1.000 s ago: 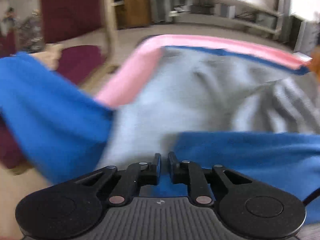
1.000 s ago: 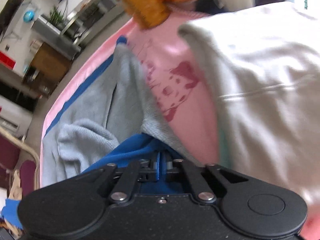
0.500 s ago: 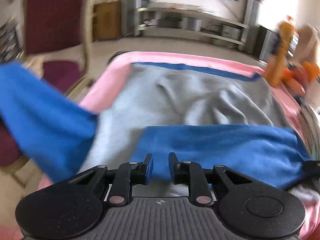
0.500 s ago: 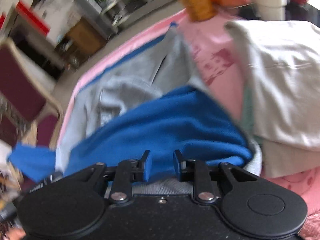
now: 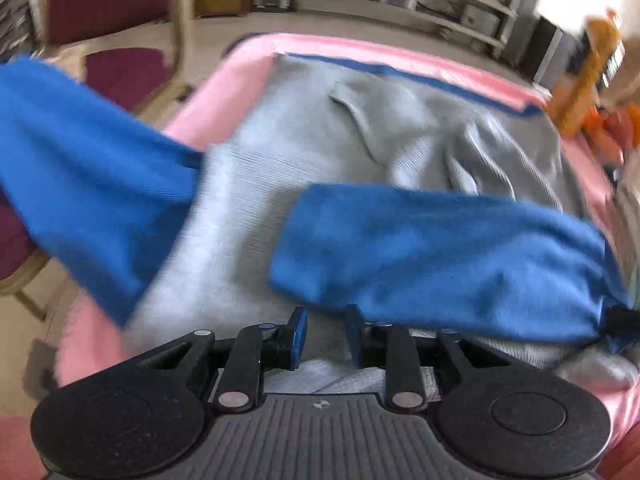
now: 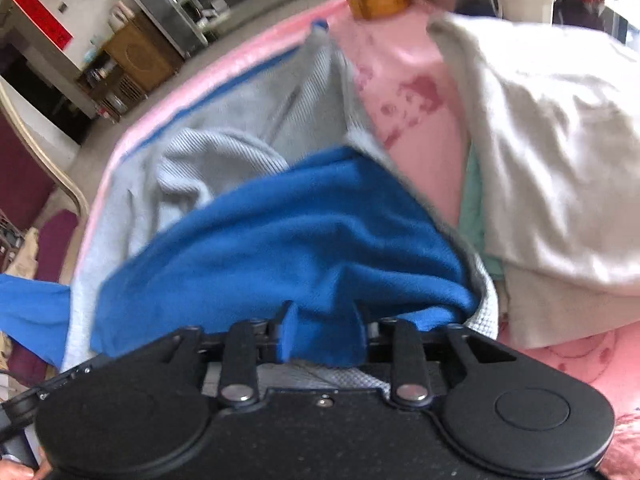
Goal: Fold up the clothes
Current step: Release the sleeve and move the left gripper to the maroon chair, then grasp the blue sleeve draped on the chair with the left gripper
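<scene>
So: left gripper [image 5: 326,336] has its jaws parting, a clear gap between the pads and only grey knit showing through it; the blue fabric lies just ahead of the tips, not pinched. Right gripper [image 6: 322,336] is likewise spreading its jaws, but a fold of blue cloth sits in the gap. Pads look slack on it rather than clamped, though blur makes that hard to confirm.

The garment [image 5: 304,184] is a two-tone top, grey knit body with blue sleeves, spread flat over a pink sheet [image 5: 232,92] and filling most of it from the near edge to the far edge. One blue sleeve [image 5: 440,252] is laid across the body near the near edge, running from mid-garment toward the right edge. The other blue sleeve [image 5: 84,172] hangs off the left edge, unfolded. A blue strip, likely the hem, lines the far edge.

By the right edge sits a stack of pale clothes [image 6: 552,152]; an orange plush toy [image 5: 588,80] is at the far right corner. A maroon chair [image 5: 116,40] stands off the left side.

My read: first sleeve fold is being released, step one of the fold. Next move should clear both grippers of the cloth, then go to the left edge, pinch the hanging sleeve near its cuff and shoulder, and carry it across the body.
</scene>
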Action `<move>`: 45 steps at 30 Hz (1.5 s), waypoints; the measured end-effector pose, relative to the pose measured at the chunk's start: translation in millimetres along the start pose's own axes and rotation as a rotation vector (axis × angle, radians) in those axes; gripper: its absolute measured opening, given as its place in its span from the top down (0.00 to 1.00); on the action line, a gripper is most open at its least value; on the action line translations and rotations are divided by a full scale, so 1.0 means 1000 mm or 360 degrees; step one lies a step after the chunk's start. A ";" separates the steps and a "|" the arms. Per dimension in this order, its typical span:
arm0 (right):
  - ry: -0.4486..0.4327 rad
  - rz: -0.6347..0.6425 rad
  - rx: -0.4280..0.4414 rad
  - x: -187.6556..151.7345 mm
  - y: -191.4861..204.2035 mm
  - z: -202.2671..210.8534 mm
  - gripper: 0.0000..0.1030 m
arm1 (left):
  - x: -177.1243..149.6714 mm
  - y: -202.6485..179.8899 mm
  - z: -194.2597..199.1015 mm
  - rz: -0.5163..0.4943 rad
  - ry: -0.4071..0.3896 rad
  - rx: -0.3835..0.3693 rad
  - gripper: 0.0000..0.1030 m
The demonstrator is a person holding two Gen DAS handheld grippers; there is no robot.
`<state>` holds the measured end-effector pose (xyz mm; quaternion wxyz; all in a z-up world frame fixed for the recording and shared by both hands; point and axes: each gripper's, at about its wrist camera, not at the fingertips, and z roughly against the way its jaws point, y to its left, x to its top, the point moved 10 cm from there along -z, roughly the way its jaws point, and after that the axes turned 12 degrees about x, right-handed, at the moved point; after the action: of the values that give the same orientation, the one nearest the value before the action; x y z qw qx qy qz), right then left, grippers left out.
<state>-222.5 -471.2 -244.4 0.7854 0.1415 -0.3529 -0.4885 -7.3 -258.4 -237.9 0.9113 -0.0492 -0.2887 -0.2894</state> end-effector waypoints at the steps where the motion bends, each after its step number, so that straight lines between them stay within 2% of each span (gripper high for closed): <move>1: -0.0026 -0.0002 0.0014 0.001 0.005 0.007 0.67 | 0.002 0.010 0.005 0.0032 -0.0002 0.0004 0.78; 4: -0.0086 -0.0002 0.0070 0.008 0.027 0.021 0.65 | 0.011 0.043 0.022 0.0176 -0.0028 -0.0054 0.77; 7: -0.0163 0.0029 0.0193 0.018 0.069 0.033 0.56 | 0.027 0.085 0.041 0.0364 -0.0108 -0.0121 0.69; 9: -0.0216 0.0039 0.0304 0.024 0.100 0.039 0.45 | 0.040 0.120 0.054 0.0511 -0.0185 -0.0149 0.67; 12: -0.0288 0.0051 0.0494 0.031 0.149 0.048 0.34 | 0.063 0.179 0.072 0.0735 -0.0321 -0.0138 0.65; 17: -0.0377 0.0091 0.0731 0.033 0.216 0.052 0.27 | 0.104 0.281 0.091 0.1094 -0.0515 -0.0043 0.64; 20: -0.0396 0.0107 0.0779 0.032 0.239 0.047 0.26 | 0.121 0.322 0.081 0.1308 -0.0490 -0.0098 0.63; 25: -0.0373 0.0047 0.0822 0.029 0.254 0.036 0.26 | 0.134 0.347 0.051 0.1502 -0.0367 -0.0191 0.58; 29: -0.0384 0.0063 0.0804 0.027 0.259 0.031 0.26 | 0.136 0.349 0.033 0.1537 -0.0289 -0.0257 0.56; 31: -0.0404 0.0061 0.0781 0.028 0.258 0.030 0.25 | 0.138 0.347 0.021 0.1568 -0.0251 -0.0248 0.56; 33: -0.0417 0.0033 0.0759 0.028 0.256 0.027 0.24 | 0.141 0.350 0.012 0.1578 -0.0245 -0.0186 0.56; 35: -0.0416 -0.0004 0.0736 0.029 0.251 0.023 0.24 | 0.146 0.352 0.009 0.1525 -0.0274 -0.0092 0.64; 37: -0.0410 -0.0026 0.0719 0.029 0.247 0.020 0.24 | 0.155 0.348 0.018 0.1353 -0.0351 0.0040 0.99; 39: -0.0411 -0.0029 0.0702 0.029 0.242 0.018 0.24 | 0.164 0.339 0.034 0.1172 -0.0454 0.0151 1.00; 41: -0.0421 -0.0020 0.0685 0.029 0.236 0.020 0.24 | 0.172 0.327 0.053 0.1015 -0.0564 0.0211 1.00; 45: -0.0418 -0.0040 0.0661 0.028 0.215 0.030 0.24 | 0.180 0.287 0.100 0.0769 -0.0756 0.0211 1.00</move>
<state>-92.3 -388.5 -89.2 0.6807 0.2397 -0.5430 -0.4295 222.7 -85.3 -32.9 0.8621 -0.1228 -0.4910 -0.0262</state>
